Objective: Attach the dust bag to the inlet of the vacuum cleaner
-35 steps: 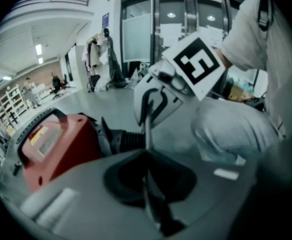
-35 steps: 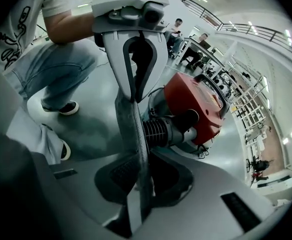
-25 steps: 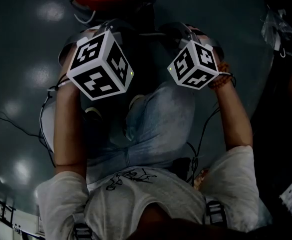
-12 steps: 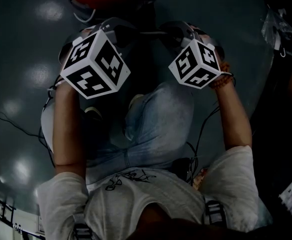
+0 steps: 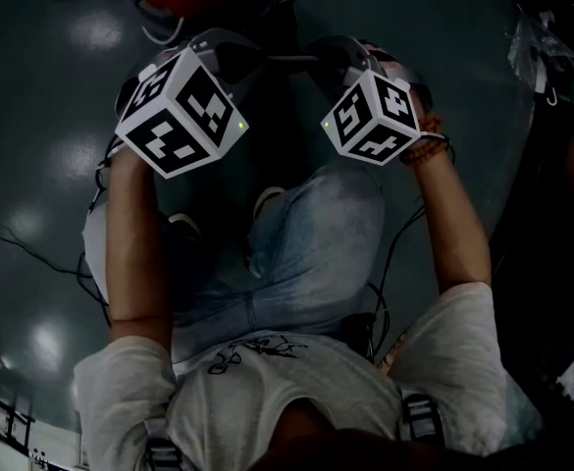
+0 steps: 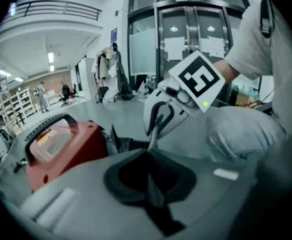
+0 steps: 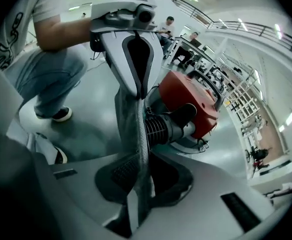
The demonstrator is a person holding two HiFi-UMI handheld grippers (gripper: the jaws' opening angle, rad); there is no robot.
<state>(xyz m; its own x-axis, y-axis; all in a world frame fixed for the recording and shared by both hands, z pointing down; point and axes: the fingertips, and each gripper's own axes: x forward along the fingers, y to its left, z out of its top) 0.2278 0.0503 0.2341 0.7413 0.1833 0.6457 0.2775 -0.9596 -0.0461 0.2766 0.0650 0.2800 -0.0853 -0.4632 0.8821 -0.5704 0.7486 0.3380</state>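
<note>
Your left gripper [image 6: 149,181] and right gripper [image 7: 136,191] are both clenched on the grey fabric dust bag [image 7: 130,129]. It's pulled into a narrow, wrinkled, limp band between them. The bag hangs just beside the black ribbed inlet [image 7: 161,127] of the red plastic vacuum cleaner [image 7: 188,96]; can't tell if it touches.

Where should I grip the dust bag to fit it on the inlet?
Take the dust bag by its edge at opposite ends, as the left gripper and right gripper do: it is limp, stretched flat between them. Probably approach the ribbed inlet end-on.
</note>
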